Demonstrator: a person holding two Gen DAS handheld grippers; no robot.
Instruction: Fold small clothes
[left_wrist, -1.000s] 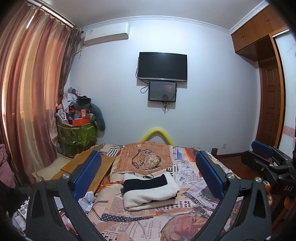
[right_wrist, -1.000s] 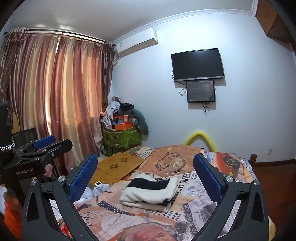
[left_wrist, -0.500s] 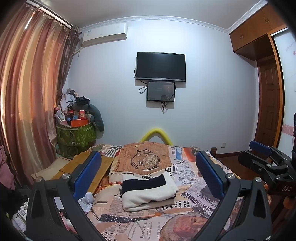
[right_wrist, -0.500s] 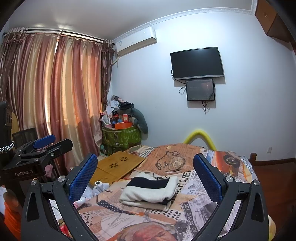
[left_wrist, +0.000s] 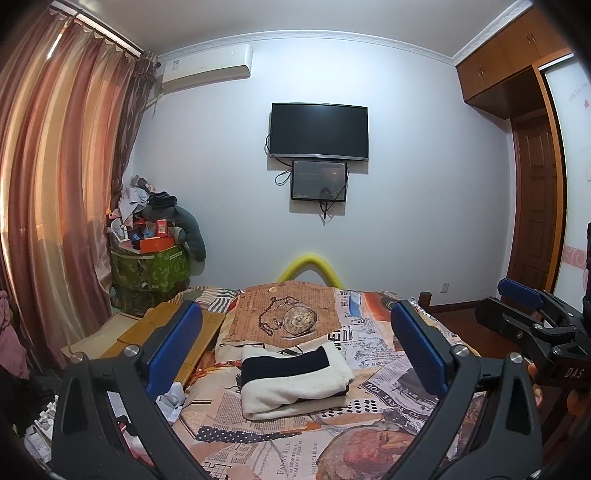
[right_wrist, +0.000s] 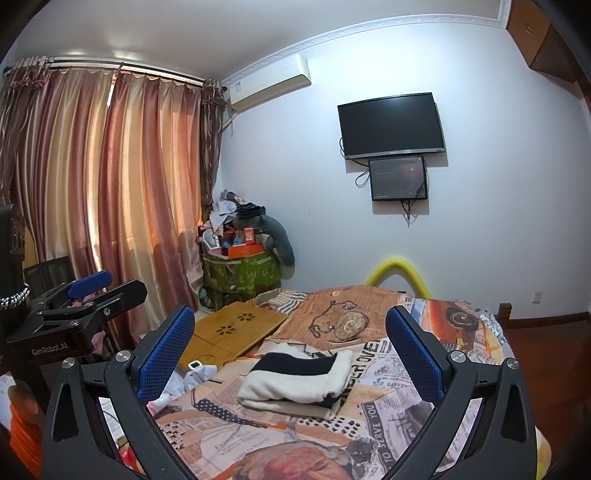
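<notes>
You hold both tools up and back from the bed (left_wrist: 369, 435), level with one another and pointed at the far wall, which reads as a rest pose rather than a reach. Your left tool (left_wrist: 295, 347) has its blue pads spread wide with nothing between them, and your right tool (right_wrist: 291, 350) is spread just as wide and equally empty; each shows at the edge of the other's view, well apart. The garment (left_wrist: 293, 376), cream with a dark band, lies in the middle of the bed as a neat folded bundle, its layers stacked and edges roughly squared, so I judge the fold done or nearly so, and neither tool touches it. It sits where both tools can come at it from the near side, framed between the pads in each view. The bed is covered by a busy newspaper-print spread with a pocket-watch picture beyond the garment; soft bedding will give under any press. A wooden lap tray (right_wrist: 236, 328) lies at the bed's left edge. Around it: pink-gold curtains (right_wrist: 110, 203), a heaped green box (left_wrist: 151, 273) in the corner, a television (left_wrist: 319, 131) on the wall, and an air conditioner (left_wrist: 207, 72) above.
</notes>
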